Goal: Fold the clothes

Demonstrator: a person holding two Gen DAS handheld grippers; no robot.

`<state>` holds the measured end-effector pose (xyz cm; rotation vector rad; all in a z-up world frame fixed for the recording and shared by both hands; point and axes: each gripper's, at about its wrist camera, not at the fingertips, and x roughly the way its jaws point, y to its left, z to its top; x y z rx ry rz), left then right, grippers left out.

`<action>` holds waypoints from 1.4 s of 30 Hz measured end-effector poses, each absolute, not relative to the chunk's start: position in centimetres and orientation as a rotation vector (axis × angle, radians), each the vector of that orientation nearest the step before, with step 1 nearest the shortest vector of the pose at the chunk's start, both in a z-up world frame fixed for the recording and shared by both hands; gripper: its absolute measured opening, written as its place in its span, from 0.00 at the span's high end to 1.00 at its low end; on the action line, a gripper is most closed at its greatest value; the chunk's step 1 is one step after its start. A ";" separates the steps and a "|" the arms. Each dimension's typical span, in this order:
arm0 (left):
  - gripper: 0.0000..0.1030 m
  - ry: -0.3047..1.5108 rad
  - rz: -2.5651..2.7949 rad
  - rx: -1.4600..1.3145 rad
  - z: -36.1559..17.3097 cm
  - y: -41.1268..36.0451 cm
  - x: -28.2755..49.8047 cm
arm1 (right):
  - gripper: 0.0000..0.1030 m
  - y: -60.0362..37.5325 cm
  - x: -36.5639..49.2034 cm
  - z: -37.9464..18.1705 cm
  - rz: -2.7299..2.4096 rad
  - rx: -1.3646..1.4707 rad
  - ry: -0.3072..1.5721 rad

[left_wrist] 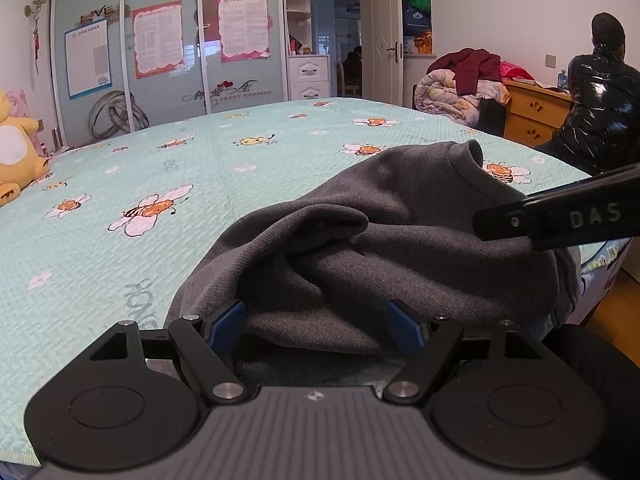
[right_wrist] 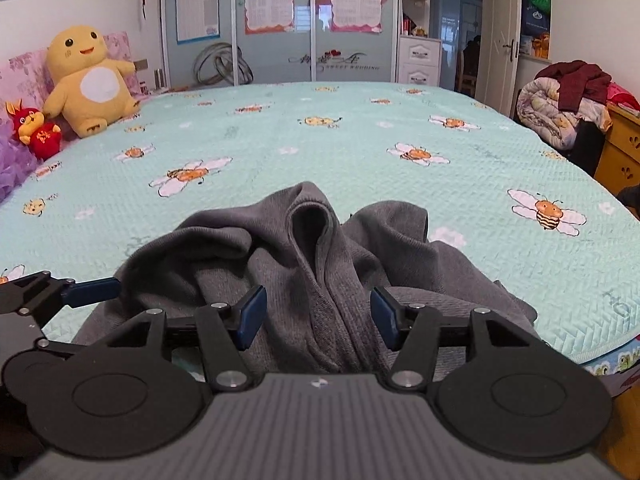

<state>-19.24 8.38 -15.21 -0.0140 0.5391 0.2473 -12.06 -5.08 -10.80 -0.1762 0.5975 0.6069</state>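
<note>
— Looking for the grey sweater (left_wrist: pixel 400 220)?

— Lower middle of both views, right at the near edge of the bed (left_wrist: pixel 120 260). Lies in a heap on the green bee cover, close in front of both tools.

— And the left gripper (left_wrist: pixel 316 320)?

— Spread wide. Blue pads (left_wrist: pixel 228 320) far apart, with a fat lump of cloth between them. Not pinching anything.

— Same for the right gripper (right_wrist: pixel 318 316)?

— Yes, spread wide too. Sits over a tall ridge of cloth running up the middle of the frame. One pad on each side of the ridge, not squeezing it.

— Why held so low and so close?

— Probably getting ready for a grab. Wide fingers fit around thick cloth. Looks like a hunt for an edge or a corner to pull flat.

— And the look of that sweater?

— Soft, thick, dark grey, all crumpled. Big folds and a deep dip in the left view. Ribbed neck hole sticking up at the far end of the heap. No sleeve easy to pick out. Not folded at all yet; most likely needs spreading flat first.

— Room for that?

— Lots of bed beyond the heap. Yellow stuffed toy (right_wrist: pixel 90 80) far off in the upper left, well apart from the sweater.
</note>
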 end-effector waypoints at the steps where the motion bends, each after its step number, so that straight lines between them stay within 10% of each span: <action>1: 0.22 0.540 0.247 -0.013 -15.2 8.4 -19.2 | 0.44 -4.9 -12.0 -10.9 0.606 -0.180 0.600; 13: 0.21 0.544 0.246 -0.016 -15.4 8.4 -19.4 | 0.44 -3.4 -10.5 -13.3 0.596 -0.228 0.626; 33: 0.22 0.549 0.248 -0.033 -15.6 8.3 -19.4 | 0.91 -3.1 -12.4 -12.7 0.639 -0.289 0.555; 42: 0.22 0.552 0.249 -0.036 -15.6 8.4 -19.5 | 0.95 -2.6 -13.8 -12.1 0.672 -0.300 0.527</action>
